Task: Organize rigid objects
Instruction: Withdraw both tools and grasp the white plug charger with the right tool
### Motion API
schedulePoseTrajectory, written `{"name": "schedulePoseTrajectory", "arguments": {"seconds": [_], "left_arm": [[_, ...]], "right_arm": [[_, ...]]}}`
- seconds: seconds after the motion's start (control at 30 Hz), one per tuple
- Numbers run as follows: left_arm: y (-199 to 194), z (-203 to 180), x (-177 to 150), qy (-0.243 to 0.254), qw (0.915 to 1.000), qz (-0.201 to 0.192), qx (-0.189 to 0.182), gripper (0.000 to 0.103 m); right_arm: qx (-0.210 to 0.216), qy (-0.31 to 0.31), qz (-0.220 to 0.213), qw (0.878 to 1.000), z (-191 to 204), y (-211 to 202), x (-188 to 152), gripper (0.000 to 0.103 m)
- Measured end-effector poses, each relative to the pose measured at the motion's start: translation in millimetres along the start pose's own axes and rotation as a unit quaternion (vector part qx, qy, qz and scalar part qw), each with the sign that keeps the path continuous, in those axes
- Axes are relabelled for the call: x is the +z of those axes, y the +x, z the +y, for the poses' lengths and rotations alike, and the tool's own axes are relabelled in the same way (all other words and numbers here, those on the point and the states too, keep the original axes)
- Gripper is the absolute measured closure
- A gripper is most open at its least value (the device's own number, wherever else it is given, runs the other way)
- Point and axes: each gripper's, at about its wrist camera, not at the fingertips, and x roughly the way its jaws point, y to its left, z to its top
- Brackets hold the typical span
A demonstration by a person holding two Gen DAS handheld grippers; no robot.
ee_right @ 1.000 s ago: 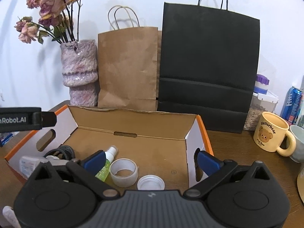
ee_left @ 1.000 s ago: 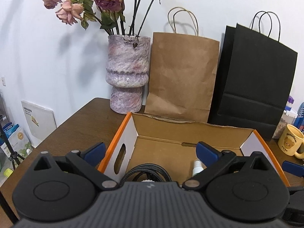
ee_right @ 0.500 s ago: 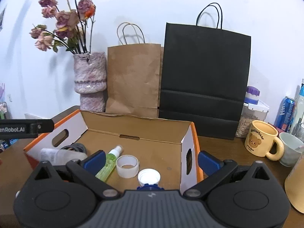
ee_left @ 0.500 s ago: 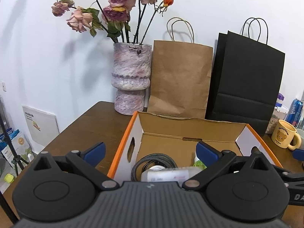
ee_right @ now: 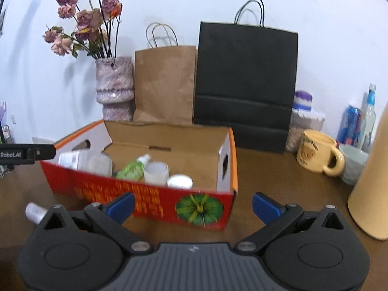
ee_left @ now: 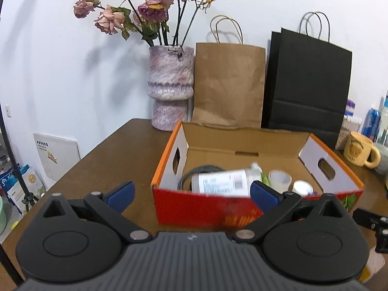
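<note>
My left hand-held gripper point(ee_left: 191, 195) and right hand-held gripper point(ee_right: 192, 206) wide apart, holding nothing. Brown wooden counter point(ee_left: 116, 160); box point(ee_right: 155, 194) before vase point(ee_left: 171, 87), paper bags, white wall point(ee_left: 60, 60).

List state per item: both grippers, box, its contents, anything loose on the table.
Left gripper: open, empty.
Right gripper: open, empty.
Red-and-orange cardboard box: open-topped, on the table.
Large white labelled bottle: lying on its side in the box.
Green spray bottle: lying in the box.
Translucent tape roll: in the box.
White round lid: in the box.
Small white bottle: lying outside the box.
Yellow bear mug: upright.
</note>
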Motion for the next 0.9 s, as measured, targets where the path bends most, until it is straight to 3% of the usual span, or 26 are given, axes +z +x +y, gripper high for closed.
{"name": "schedulePoseTrajectory", "arguments": {"seconds": [0.23,0.63,0.9], "left_arm": [[-15,0,-19,0.013,0.9998,0.013,-0.006,0.0],[-31,5,-53,0.017,0.9982,0.057,-0.009,0.0],[-37,5,-58,0.021,0.9978,0.061,-0.016,0.0]], "right_arm": [[-0.011,0.005,0.004,1.0,-7,-15,-19,0.0],[-0.033,0.031,0.05,0.998,-26,-30,-64,0.0],[-0.036,0.019,0.061,0.997,-21,-29,-71,0.003]]}}
